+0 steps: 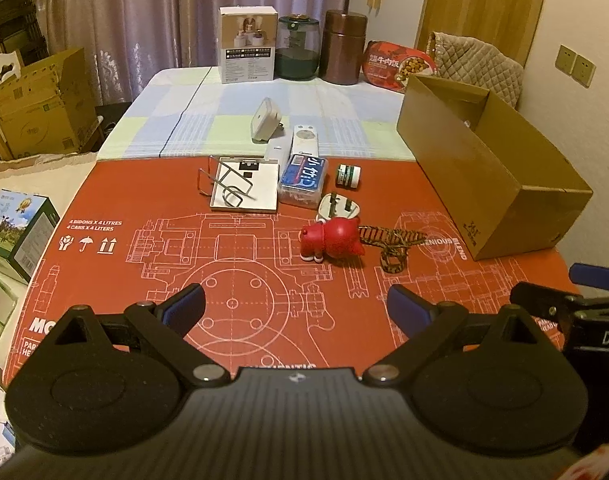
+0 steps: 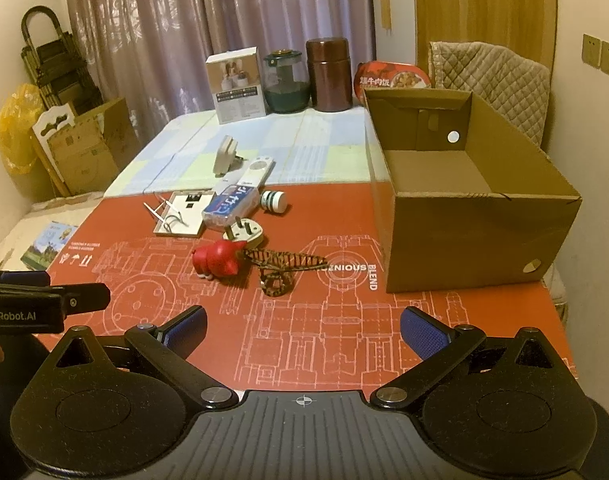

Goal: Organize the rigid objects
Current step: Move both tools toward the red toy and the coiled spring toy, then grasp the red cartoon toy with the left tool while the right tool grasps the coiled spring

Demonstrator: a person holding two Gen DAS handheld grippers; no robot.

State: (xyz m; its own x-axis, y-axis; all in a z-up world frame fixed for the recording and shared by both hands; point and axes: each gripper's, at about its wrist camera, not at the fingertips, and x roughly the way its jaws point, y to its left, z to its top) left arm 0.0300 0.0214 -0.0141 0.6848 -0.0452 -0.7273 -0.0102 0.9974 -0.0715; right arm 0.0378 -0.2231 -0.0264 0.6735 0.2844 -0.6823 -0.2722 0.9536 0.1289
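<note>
Our left gripper hangs above the red mat with its blue-padded fingers spread wide and nothing between them. Our right gripper is likewise wide and bare.

The clutter lies ahead of both, well apart from the fingers. Nearest is the toy, glossy red and rounded, on its side, just beyond the left gripper's gap. A striped, woven cord trails from it toward the box. Behind the toy lies a white plug with its prongs up, then a small round green-and-white jar on its side. Left of that are a clear plastic case with a blue label, and a flat square metal plate carrying a bent wire rack. Farther back, on the pale checked cloth, are a white remote and a white adapter.

The box is plain brown cardboard, open-topped, on the bench at the right; from the right wrist its interior looks bare, with a round hole in the far wall.
</note>
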